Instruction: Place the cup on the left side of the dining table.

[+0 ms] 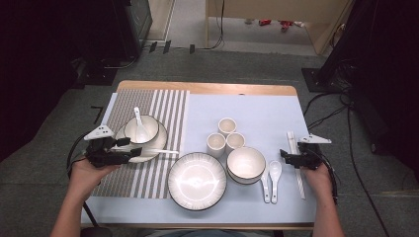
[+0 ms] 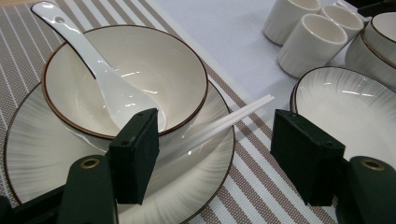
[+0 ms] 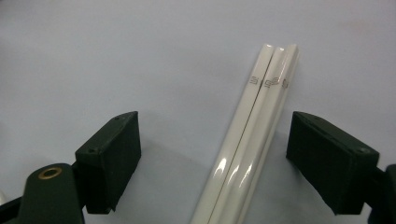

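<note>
Both grippers low over the table, jaws apart, a pair of white chopsticks between each set

At the left of the high view the left gripper (image 1: 129, 150) lies nearly level in the person's left hand (image 1: 89, 170), pointing right across the ribbed white plate (image 1: 148, 150); its jaws stand released, pads clear of the glossy white chopsticks (image 2: 219, 123) that rest on that plate's rim beside the brown-rimmed cream bowl (image 2: 126, 74) holding a white ceramic spoon (image 2: 100, 74). At the right, the right gripper (image 1: 285, 157) points left, jaws wide and untouching around the second white chopstick pair (image 3: 252, 140) on the pale blue mat (image 1: 257, 113). Count: two chopstick pairs, two plates, two or more bowls, three ribbed cups (image 1: 225, 136), three spoons
</note>
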`<state>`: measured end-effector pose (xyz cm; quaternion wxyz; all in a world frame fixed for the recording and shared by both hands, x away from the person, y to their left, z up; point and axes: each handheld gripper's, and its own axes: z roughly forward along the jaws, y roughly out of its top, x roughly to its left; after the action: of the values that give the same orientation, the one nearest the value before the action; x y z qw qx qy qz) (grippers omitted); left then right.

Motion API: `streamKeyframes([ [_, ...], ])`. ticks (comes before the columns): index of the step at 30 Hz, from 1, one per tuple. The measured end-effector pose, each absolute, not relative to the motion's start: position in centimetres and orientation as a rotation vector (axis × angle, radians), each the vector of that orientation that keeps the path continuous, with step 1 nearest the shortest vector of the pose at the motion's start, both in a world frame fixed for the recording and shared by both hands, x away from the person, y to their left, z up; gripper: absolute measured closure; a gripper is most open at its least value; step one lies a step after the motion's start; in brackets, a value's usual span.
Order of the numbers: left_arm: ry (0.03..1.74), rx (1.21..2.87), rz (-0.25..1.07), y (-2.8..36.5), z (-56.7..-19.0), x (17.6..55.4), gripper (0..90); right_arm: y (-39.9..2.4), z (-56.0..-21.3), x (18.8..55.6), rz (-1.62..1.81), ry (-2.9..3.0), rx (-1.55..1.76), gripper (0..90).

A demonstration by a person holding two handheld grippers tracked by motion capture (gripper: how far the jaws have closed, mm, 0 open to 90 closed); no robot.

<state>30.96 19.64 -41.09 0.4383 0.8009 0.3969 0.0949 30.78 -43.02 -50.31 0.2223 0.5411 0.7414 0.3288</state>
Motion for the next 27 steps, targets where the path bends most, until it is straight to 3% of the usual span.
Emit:
streamKeyframes([
  [27, 0.944, 2.008, 0.184, 17.7, -40.9, 31.2, 33.2, -43.0, -50.3, 30.8, 0.908, 2.048, 1.495, 17.4],
])
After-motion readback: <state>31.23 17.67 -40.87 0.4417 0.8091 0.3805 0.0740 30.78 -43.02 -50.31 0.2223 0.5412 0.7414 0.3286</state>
